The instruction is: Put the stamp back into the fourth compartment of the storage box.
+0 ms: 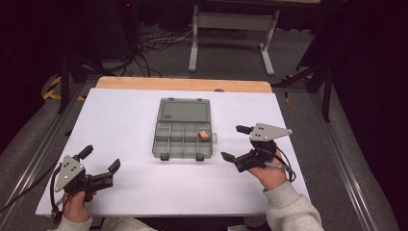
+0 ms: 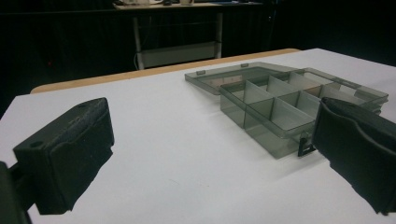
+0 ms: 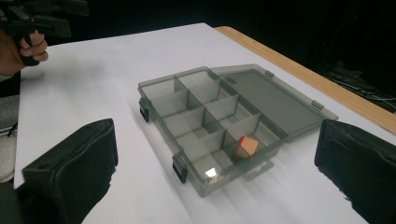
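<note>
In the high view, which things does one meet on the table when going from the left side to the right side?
Left gripper → open grey compartment box → small orange block in one of the box's right-hand compartments → right gripper.

Two black jaws of the left gripper (image 2: 205, 158) stand wide apart at lower left and right; between them, upper right, a grey compartment box (image 2: 280, 105) lies open on the white table (image 2: 154, 140).
</note>
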Tool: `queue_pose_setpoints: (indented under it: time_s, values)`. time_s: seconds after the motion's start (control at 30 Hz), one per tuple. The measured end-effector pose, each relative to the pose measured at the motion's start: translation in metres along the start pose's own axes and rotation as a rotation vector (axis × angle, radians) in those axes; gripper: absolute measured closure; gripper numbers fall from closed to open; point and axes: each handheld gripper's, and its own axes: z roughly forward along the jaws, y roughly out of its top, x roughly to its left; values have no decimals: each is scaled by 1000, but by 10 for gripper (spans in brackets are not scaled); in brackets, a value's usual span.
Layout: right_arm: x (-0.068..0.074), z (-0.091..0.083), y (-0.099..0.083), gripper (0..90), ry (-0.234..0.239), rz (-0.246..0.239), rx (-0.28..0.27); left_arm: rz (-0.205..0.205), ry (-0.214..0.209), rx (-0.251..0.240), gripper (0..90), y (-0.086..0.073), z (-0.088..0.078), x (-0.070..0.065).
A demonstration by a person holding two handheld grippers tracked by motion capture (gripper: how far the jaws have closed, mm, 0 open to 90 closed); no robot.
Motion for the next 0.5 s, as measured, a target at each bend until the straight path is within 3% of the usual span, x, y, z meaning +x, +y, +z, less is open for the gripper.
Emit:
queue_pose_setpoints:
  time_s: [0.5]
  values:
    - [10,-23,-82,2,-43,103,-131,3,-1,4,1,0,1,-1]
